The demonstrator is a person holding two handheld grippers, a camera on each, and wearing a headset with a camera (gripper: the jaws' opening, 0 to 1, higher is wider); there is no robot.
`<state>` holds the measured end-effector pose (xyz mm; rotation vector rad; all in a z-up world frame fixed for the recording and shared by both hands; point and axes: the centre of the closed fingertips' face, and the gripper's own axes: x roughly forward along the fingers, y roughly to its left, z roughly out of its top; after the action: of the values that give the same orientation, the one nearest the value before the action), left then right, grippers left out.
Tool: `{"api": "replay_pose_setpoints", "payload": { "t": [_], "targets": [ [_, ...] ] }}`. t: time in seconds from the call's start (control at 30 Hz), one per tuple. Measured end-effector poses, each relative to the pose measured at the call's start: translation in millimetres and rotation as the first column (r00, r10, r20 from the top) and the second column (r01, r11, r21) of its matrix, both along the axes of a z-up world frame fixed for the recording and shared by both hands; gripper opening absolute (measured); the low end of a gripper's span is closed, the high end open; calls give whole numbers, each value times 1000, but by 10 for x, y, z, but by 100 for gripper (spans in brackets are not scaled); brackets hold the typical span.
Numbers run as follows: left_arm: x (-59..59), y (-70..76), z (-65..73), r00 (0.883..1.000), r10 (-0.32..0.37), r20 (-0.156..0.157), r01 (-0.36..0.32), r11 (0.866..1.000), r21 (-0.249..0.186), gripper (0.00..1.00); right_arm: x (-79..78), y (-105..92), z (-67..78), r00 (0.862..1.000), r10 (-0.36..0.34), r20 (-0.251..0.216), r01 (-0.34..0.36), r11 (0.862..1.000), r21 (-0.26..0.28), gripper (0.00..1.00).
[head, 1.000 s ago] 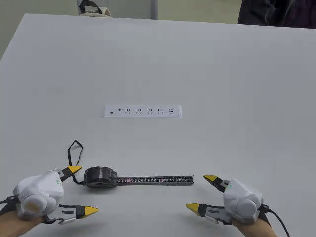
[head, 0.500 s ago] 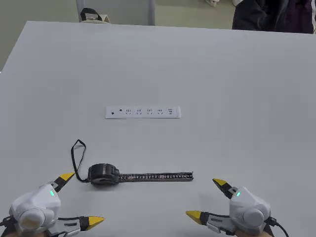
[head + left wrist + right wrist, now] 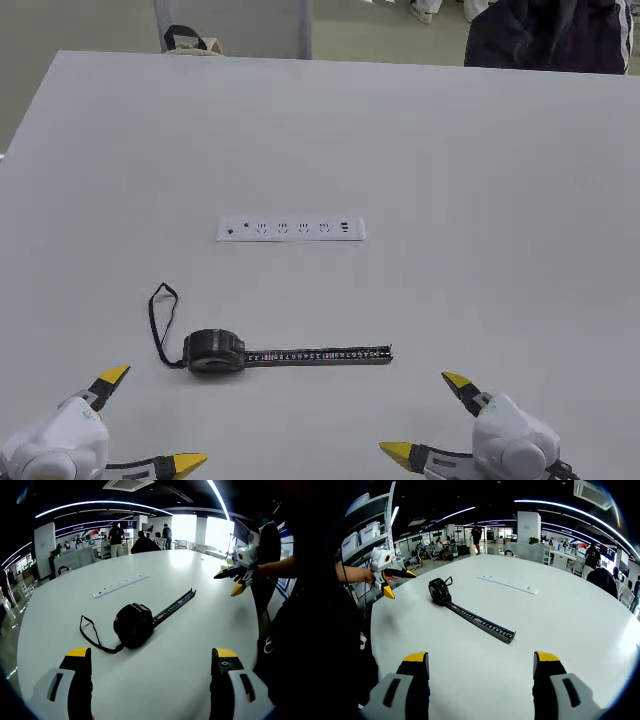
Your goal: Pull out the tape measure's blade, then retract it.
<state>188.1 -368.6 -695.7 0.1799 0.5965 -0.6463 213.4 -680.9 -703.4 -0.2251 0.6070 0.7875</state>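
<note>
A black tape measure [image 3: 213,351] lies on the white table [image 3: 420,150], its blade [image 3: 320,355] drawn out to the right and flat on the surface. A black wrist strap [image 3: 160,318] loops off its left side. In the left gripper view the tape measure [image 3: 133,625] lies ahead, and in the right gripper view the blade tip [image 3: 507,634] points toward the jaws. My left gripper [image 3: 148,420] stands open at the near left, apart from the case. My right gripper [image 3: 425,418] stands open at the near right, short of the blade tip. Both hold nothing.
A white power strip [image 3: 291,229] lies flat beyond the tape measure. A chair with a bag [image 3: 187,38] stands past the far table edge, and a person in dark clothes [image 3: 550,35] is at the far right.
Both grippers have drawn back toward the near table edge, away from the tape measure. The tape measure and its extended blade have stayed put; the camera has tilted slightly.
</note>
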Motion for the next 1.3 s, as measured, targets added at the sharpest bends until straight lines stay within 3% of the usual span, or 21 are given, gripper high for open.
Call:
{"api": "replay_pose_setpoints", "payload": {
  "t": [0.13, 0.93, 1.1, 1.23, 1.3],
  "targets": [
    [7, 4, 9, 1000, 17, 2, -17, 1000, -16, 99, -16, 14, -7, 1000, -4, -5, 4, 1000, 2, 88],
    [11, 28, 50, 1000, 1, 13, -1, 1000, 7, 99, -51, 18, -4, 1000, -3, -6, 3, 1000, 13, 89],
    [16, -4, 75, 1000, -12, 20, 12, 1000, 12, 99, -58, 10, -9, 1000, 0, -7, 0, 1000, 11, 89],
    [50, -9, 87, 998, -38, 52, 37, 999, 17, 98, -58, -3, -14, 1000, 9, -1, -9, 1000, 9, 88],
    [63, -15, 75, 998, -43, 48, 42, 999, 20, 96, -57, -7, -15, 1000, 12, -3, -12, 1000, 5, 88]
  ]
}}
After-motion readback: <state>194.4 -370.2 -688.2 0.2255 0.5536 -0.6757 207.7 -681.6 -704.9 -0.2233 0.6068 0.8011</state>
